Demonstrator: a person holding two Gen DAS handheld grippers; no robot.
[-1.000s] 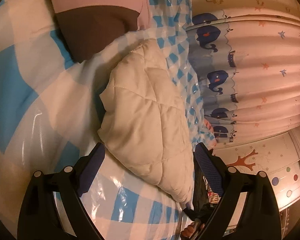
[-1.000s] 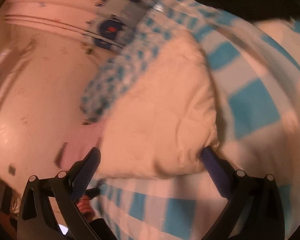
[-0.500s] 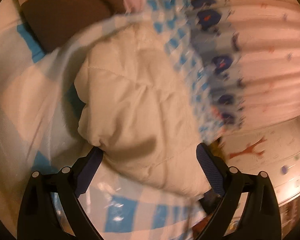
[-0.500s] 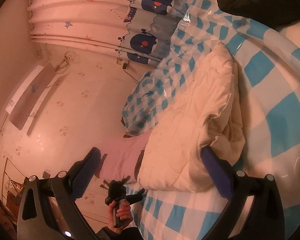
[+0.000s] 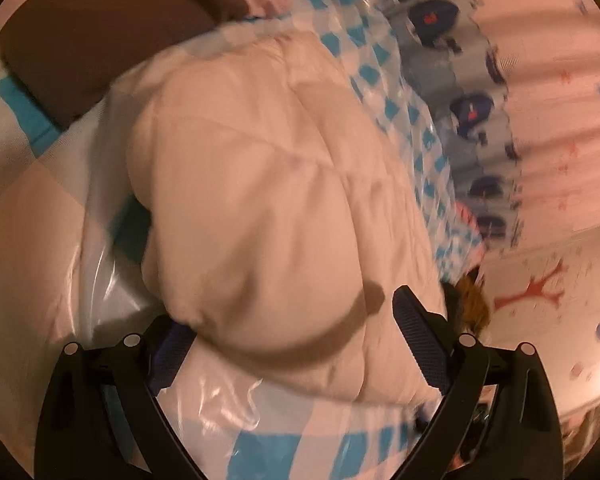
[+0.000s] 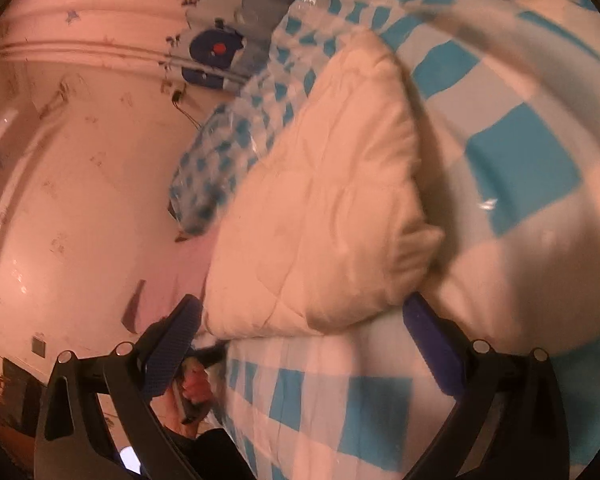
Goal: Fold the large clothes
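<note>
Holding, left: our left gripper [image 5: 296,340] has its jaws spread wide, the bulging near end of the cream quilted garment [image 5: 268,200] sitting between them; the left finger [image 5: 168,354] is tucked under the roll's edge and seems to touch it, the right finger [image 5: 418,340] lies over the cloth; we see no clamp on it.
Holding, right: our right gripper [image 6: 300,344] is likewise spread wide, its right finger [image 6: 432,344] just under the garment's [image 6: 332,208] near corner, its left finger [image 6: 172,348] just beside the near edge; contact we cannot tell, the frame is blurred.
Garment: folded into a thick padded bundle, lying on the bed, long axis running away from both cameras.
Bed cover: blue-and-white checked sheet [image 5: 284,452] under a glossy clear plastic film, beneath and around the bundle.
Other hand: in the right wrist view, fingers of a hand [image 6: 194,386] around a dark handle show low between the left finger and the bed edge.
Beyond, left view: a brown and pink cloth [image 5: 100,40] lies past the bundle's far end, on the checked cover.
Far: a pink curtain with navy whale prints [image 5: 520,92] hangs past the bed's side; a pale wall with a red tree sticker [image 5: 536,288] sits next to it.
</note>
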